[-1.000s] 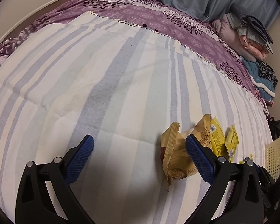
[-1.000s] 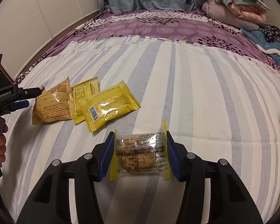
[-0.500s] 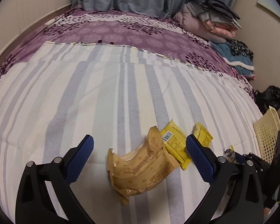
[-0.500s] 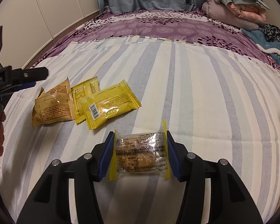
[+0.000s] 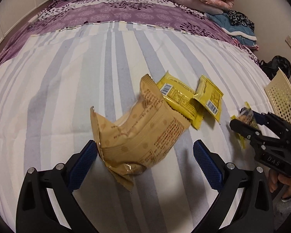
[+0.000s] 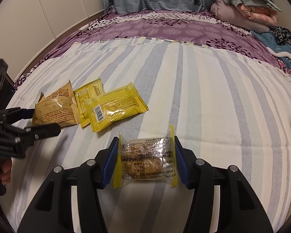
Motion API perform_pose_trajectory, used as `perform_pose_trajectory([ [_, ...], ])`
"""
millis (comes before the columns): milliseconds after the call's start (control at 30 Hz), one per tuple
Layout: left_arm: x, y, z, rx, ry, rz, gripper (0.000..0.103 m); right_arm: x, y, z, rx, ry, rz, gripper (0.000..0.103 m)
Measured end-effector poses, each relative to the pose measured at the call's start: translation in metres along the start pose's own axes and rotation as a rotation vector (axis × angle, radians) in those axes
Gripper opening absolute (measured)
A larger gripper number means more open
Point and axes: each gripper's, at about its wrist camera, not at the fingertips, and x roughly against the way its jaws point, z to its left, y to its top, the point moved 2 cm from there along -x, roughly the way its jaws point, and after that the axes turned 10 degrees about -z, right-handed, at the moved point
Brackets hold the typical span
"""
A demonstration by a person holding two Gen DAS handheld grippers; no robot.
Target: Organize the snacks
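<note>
Currently the clear granola packet (image 6: pixel 145 158) sits clamped between the right gripper (image 6: pixel 145 159) fingers above the striped sheet (image 6: pixel 213 101). Left gripper (image 5: pixel 145 161) fingers are spread wide around the tan packet (image 5: pixel 139 134), beside two yellow packets (image 5: pixel 177 97).

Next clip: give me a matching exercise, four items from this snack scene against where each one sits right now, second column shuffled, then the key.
Items
1. clear granola bar packet
2. tan snack packet
3. yellow barcode packet
4. perforated cream basket

Places
A. at the right edge of the striped sheet
B. clamped between the right tool's fingers
C. flat on the sheet, overlapping a second yellow packet
D. between the open fingers of the left tool, not gripped

Pairs: 1-B, 2-D, 3-C, 4-A
</note>
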Motion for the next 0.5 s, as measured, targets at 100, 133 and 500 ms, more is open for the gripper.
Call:
perform_pose_trajectory([
  [100,-0.002,-0.002,-0.006,-0.023,0.027,-0.007,0.100,-0.001,0.000,0.001,0.007,-0.004,0.000,0.056],
  [133,-0.003,0.000,-0.007,-0.027,0.031,-0.009,0.100,-0.002,0.000,0.002,0.008,-0.005,0.001,0.056],
  [500,0.000,0.011,-0.001,0.005,0.041,-0.078,0.078,-0.003,0.001,0.003,0.012,-0.009,-0.002,0.056],
])
